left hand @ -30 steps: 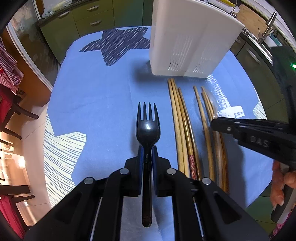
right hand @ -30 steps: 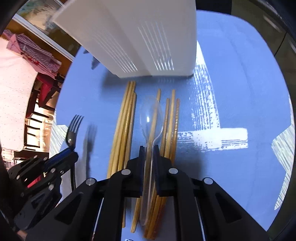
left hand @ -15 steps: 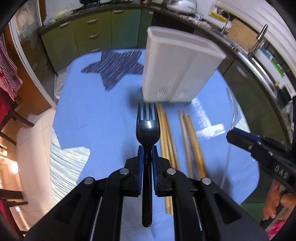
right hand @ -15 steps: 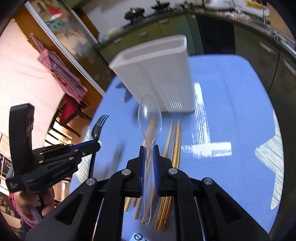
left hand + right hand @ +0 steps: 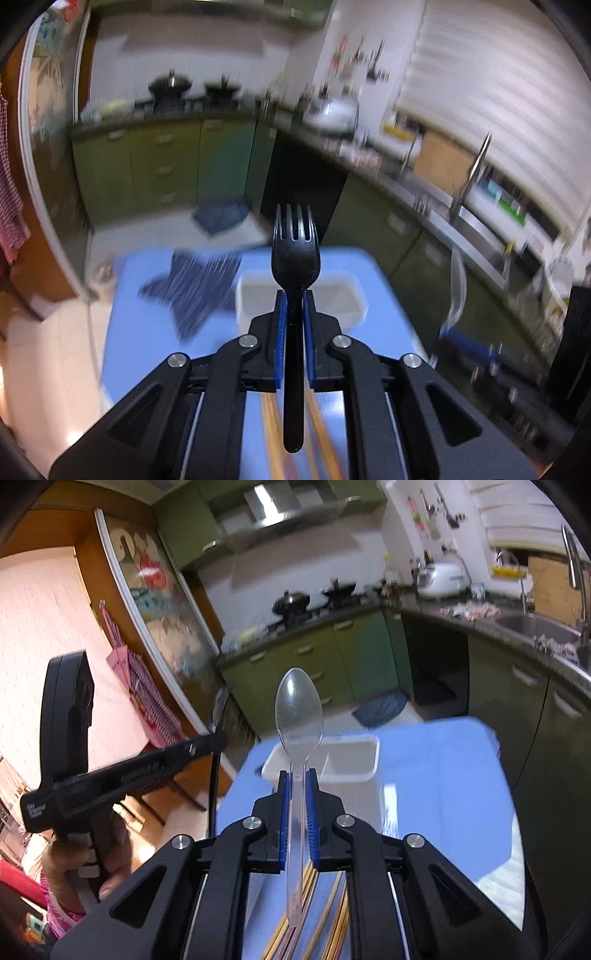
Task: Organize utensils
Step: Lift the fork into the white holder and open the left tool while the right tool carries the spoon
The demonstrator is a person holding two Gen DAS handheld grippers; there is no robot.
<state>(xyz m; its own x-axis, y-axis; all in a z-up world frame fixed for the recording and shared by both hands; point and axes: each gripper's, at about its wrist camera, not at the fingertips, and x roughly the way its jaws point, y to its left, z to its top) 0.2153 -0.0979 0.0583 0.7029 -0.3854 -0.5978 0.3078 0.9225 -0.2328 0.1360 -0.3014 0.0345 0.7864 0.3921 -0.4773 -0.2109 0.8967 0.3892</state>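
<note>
My left gripper [image 5: 294, 299] is shut on a black plastic fork [image 5: 295, 254], tines pointing up and forward, raised above the table. My right gripper [image 5: 297, 779] is shut on a clear plastic spoon [image 5: 298, 709], bowl up. A white plastic utensil holder [image 5: 347, 760] stands on the blue tablecloth [image 5: 443, 775] ahead of both grippers; its open top shows in the left wrist view [image 5: 332, 291] too. Wooden chopsticks [image 5: 332, 915] lie on the cloth below the grippers. The left gripper [image 5: 218, 738] shows at the left of the right wrist view, the right gripper [image 5: 448, 326] at the right of the left wrist view.
The tablecloth has a dark blue star [image 5: 195, 288]. Green kitchen cabinets [image 5: 314, 657] and a counter with a sink [image 5: 535, 624] stand beyond the table. A chair [image 5: 162, 797] stands to the left of the table.
Both grippers have risen and tilted upward with the fork and spoon, so the views now look over the holder's open top toward the kitchen. Both grips are unchanged.
</note>
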